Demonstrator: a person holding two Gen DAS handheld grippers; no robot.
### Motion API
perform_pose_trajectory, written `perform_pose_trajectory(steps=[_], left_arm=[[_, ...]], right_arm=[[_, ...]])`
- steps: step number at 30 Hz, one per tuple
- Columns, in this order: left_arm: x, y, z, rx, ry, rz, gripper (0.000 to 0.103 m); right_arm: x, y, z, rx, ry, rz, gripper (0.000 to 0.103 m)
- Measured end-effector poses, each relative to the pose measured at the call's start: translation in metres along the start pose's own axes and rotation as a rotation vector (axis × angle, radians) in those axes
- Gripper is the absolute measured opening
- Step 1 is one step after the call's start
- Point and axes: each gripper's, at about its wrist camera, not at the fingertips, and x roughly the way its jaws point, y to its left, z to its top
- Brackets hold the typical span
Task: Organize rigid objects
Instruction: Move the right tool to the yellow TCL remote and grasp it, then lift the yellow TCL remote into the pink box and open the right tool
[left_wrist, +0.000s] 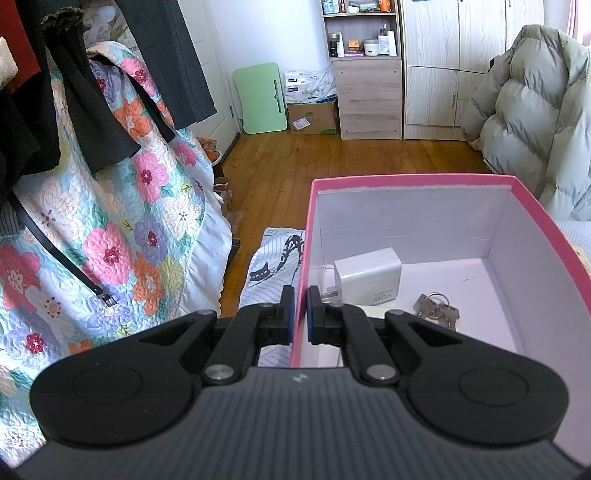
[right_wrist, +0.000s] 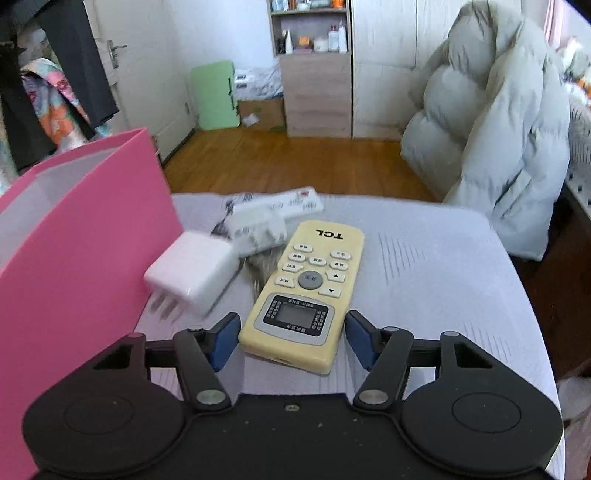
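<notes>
A pink box (left_wrist: 532, 206) with a white inside holds a white 90W charger (left_wrist: 369, 277) and a bunch of keys (left_wrist: 437, 306). My left gripper (left_wrist: 301, 314) is shut on the box's left wall, one finger inside and one outside. In the right wrist view the pink box (right_wrist: 85, 236) stands at the left. A yellow TCL remote (right_wrist: 306, 288) lies on the bed between the fingers of my open right gripper (right_wrist: 291, 339). A white plug charger (right_wrist: 192, 275) and a second white adapter (right_wrist: 255, 229) lie beside the box.
A white packet (right_wrist: 291, 201) lies behind the adapters near the bed's far edge. A grey puffer coat (right_wrist: 491, 122) hangs at the right. A floral quilt (left_wrist: 110, 229) and dark clothes hang at the left. Wooden floor and cabinets (left_wrist: 369, 96) are beyond.
</notes>
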Motion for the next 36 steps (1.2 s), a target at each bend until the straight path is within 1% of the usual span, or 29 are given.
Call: perform_pose_trajectory(steps=[4, 6, 8, 10, 12, 16, 19, 20, 21, 25, 27, 29, 36], left_arm=[[0.0, 0.0, 0.0, 0.001, 0.0, 0.001, 0.005], [0.0, 0.0, 0.0, 0.001, 0.0, 0.0, 0.005], [0.0, 0.0, 0.0, 0.0, 0.0, 0.0, 0.005], [-0.001, 0.0, 0.0, -0.001, 0.0, 0.001, 0.005], [-0.001, 0.001, -0.001, 0.005, 0.0, 0.003, 0.005], [-0.001, 0.002, 0.0, 0.003, -0.001, 0.001, 0.005], [-0.001, 0.006, 0.001, -0.018, -0.004, -0.009, 0.005], [-0.001, 0.006, 0.001, -0.027, -0.003, -0.012, 0.005], [0.0, 0.006, 0.002, -0.023, -0.002, -0.007, 0.005], [0.002, 0.004, 0.002, -0.014, -0.002, -0.003, 0.005], [0.002, 0.004, 0.003, -0.015, -0.002, -0.004, 0.005], [0.002, 0.002, 0.002, -0.013, -0.003, -0.003, 0.005], [0.003, -0.001, 0.002, -0.004, -0.003, 0.005, 0.006]], right_arm=[[-0.021, -0.004, -0.014, -0.026, 0.045, 0.012, 0.067], [-0.029, -0.003, -0.02, -0.051, 0.088, 0.034, 0.067], [-0.036, 0.001, -0.023, -0.086, 0.115, 0.034, 0.067], [-0.042, 0.004, -0.023, -0.085, 0.092, 0.023, 0.069], [-0.043, 0.004, -0.019, -0.08, 0.069, 0.035, 0.078], [-0.025, 0.001, -0.009, -0.043, 0.047, 0.017, 0.078], [-0.003, 0.004, -0.009, -0.059, 0.093, -0.027, 0.074], [-0.003, 0.007, -0.01, -0.076, 0.072, -0.051, 0.072], [-0.003, 0.008, -0.012, -0.072, 0.058, -0.055, 0.065], [-0.011, 0.006, -0.016, -0.059, 0.038, -0.043, 0.063], [-0.019, 0.005, -0.019, -0.058, 0.012, -0.019, 0.063], [-0.026, 0.005, -0.021, -0.052, 0.003, 0.0, 0.063], [-0.049, 0.012, -0.024, -0.039, -0.041, 0.02, 0.063]])
